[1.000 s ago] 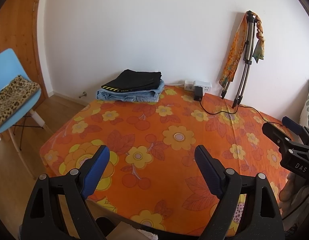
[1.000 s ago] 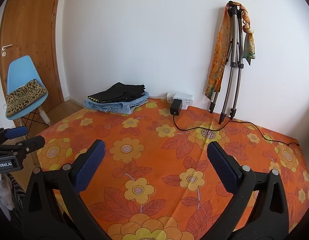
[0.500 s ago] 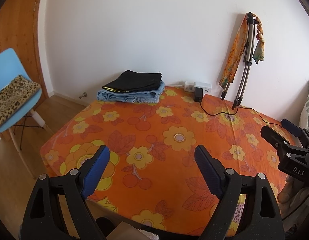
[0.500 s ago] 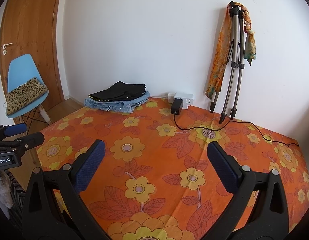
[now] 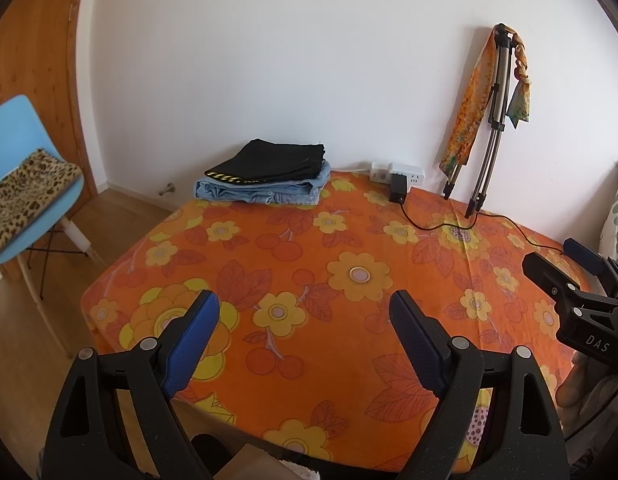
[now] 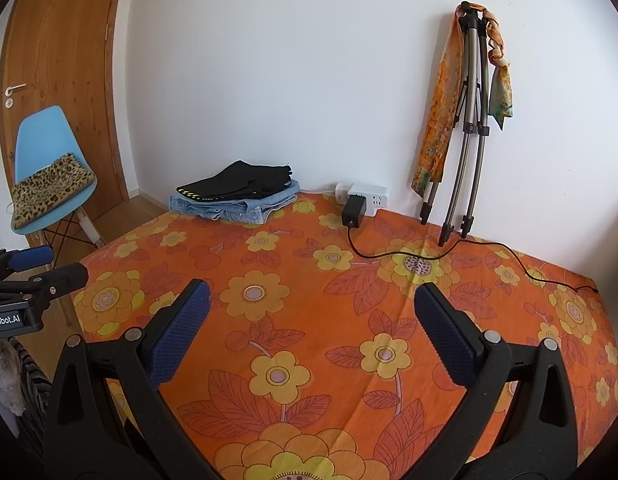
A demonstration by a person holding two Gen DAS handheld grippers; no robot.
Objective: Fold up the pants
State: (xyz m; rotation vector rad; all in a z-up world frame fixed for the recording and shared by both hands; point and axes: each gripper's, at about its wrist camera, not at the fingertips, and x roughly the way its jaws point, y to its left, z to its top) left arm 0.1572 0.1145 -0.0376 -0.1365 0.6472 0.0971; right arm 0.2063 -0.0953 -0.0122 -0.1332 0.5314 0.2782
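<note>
We hold both the left gripper (image 5: 303,340) and right gripper (image 6: 311,330) with jaws wide and empty over the bare flowered surface (image 6: 309,280), while black pants (image 6: 239,184) lie folded atop folded jeans (image 6: 237,206) far beyond them, so seemingly nothing remains.

Left gripper (image 5: 303,306) – black plastic clamp arms, dark blue textured pads, silver rivets; right gripper (image 6: 311,294) same build, blue mesh-grip pads – side views show white lettering "DAS" on right one, "nRobot.AI" on left
</note>
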